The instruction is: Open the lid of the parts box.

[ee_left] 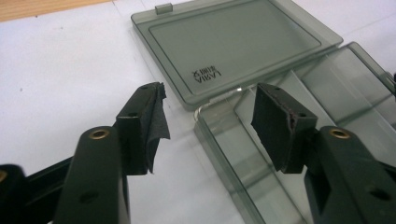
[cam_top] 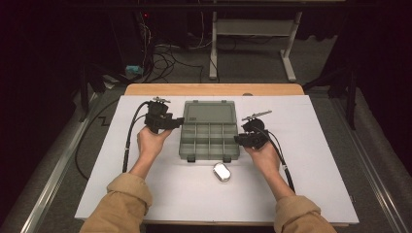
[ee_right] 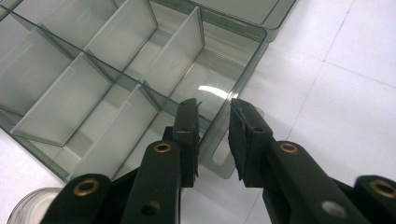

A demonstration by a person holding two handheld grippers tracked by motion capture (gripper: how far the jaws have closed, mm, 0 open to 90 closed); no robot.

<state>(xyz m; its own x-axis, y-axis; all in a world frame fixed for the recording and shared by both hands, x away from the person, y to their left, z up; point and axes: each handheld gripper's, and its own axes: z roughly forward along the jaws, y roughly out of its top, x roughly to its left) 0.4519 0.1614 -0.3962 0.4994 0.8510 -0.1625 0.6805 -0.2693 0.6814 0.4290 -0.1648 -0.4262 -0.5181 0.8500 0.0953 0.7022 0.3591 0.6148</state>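
compartment box [cam_top: 209,141] of smoky clear plastic is laid open mid-desk [cam_top: 311,194], its lid [cam_top: 210,112] folded flat behind so the dividers are reachable. its right wall is straddled by the right gripper [ee_right: 214,122], whose fingers [ee_right: 243,135] are set narrowly apart around the latch tab, seemingly to steady it. the left gripper [ee_left: 208,119] is held spread and empty over the hinge corner. a small silvery container [cam_top: 221,172] is left nearby.

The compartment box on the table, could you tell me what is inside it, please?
The compartment box lies open, its lid folded back flat. Every compartment in sight looks empty; the right gripper straddles one side wall and covers a small stretch of it.
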